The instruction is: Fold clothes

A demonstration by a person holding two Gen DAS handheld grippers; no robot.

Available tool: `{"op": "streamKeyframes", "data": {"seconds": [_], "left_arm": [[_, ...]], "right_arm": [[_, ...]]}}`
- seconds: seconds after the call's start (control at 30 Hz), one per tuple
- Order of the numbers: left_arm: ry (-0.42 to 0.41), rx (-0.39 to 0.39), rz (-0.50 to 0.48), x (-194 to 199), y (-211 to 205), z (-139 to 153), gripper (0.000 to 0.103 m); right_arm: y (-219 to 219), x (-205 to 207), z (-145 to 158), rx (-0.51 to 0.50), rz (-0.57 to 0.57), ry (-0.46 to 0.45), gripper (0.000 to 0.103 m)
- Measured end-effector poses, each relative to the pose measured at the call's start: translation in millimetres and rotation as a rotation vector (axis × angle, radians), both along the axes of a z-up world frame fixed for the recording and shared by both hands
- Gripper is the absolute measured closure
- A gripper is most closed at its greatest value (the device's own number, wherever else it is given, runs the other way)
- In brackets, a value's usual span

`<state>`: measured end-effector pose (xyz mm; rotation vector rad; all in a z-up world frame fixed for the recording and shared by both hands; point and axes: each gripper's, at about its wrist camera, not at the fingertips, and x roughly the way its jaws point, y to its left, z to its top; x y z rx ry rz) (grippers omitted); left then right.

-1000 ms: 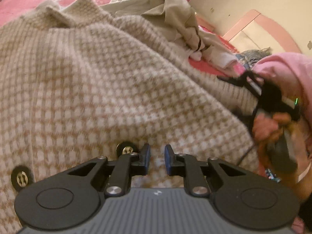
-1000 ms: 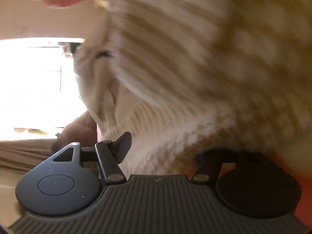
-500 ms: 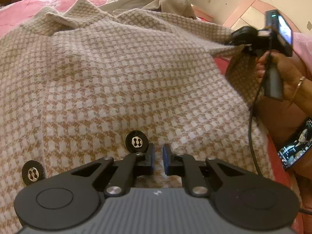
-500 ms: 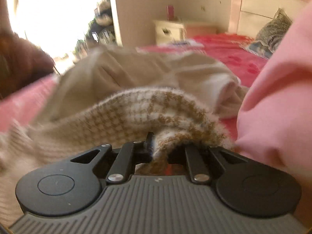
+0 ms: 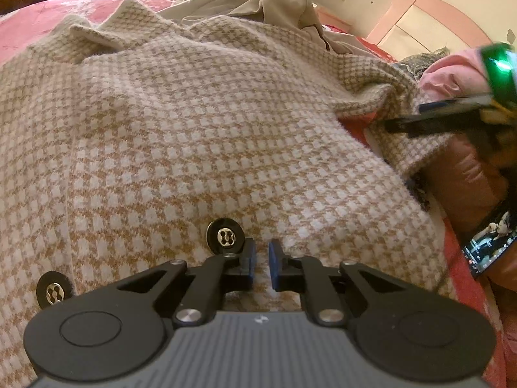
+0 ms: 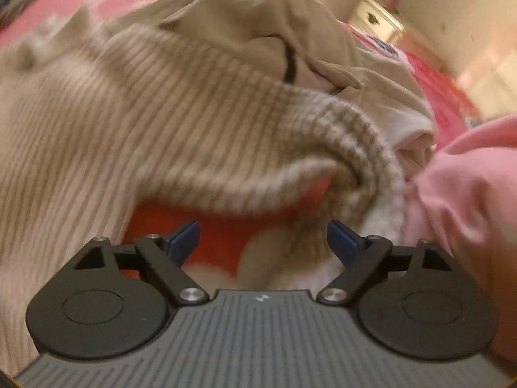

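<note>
A tan-and-white houndstooth jacket with black buttons lies spread over a red bedspread. My left gripper is shut on the jacket's near edge beside a button, with cloth showing in the narrow gap between its blue pads. At the right edge of the left wrist view the right gripper hovers blurred above the jacket's folded-over sleeve. In its own view my right gripper is opening, its pads wide apart and nothing pressed between them. The sleeve lies just ahead of it.
A heap of beige clothes sits behind the jacket. A person's pink sleeve crowds the right side. A phone lies at the right on the bed. A pink headboard and a nightstand stand beyond.
The right gripper held the sleeve's cuff half a second ago. It has let go, opened wide and drawn up and back. The sleeve now lies folded over. The left gripper stayed put.
</note>
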<state>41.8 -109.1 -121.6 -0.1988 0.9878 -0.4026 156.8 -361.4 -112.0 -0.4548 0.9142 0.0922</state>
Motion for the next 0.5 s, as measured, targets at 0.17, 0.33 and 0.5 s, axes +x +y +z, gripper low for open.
{"op": "streamKeyframes", "data": {"seconds": [0.17, 0.33, 0.5], "left_arm": [[-0.003, 0.013, -0.015, -3.0, 0.5, 0.5, 0.092], [-0.011, 0.033, -0.018, -11.4, 1.5, 3.0, 0.092], [-0.032, 0.046, -0.03, -21.6, 7.4, 13.1, 0.082]], "right_arm": [[7.2, -32.8, 34.8, 0.234, 0.071, 0.014, 0.062], [32.3, -20.0, 4.1, 0.4, 0.156, 0.172, 0.08], [-0.6, 12.5, -25.1, 0.484, -0.061, 0.238, 0.075]]}}
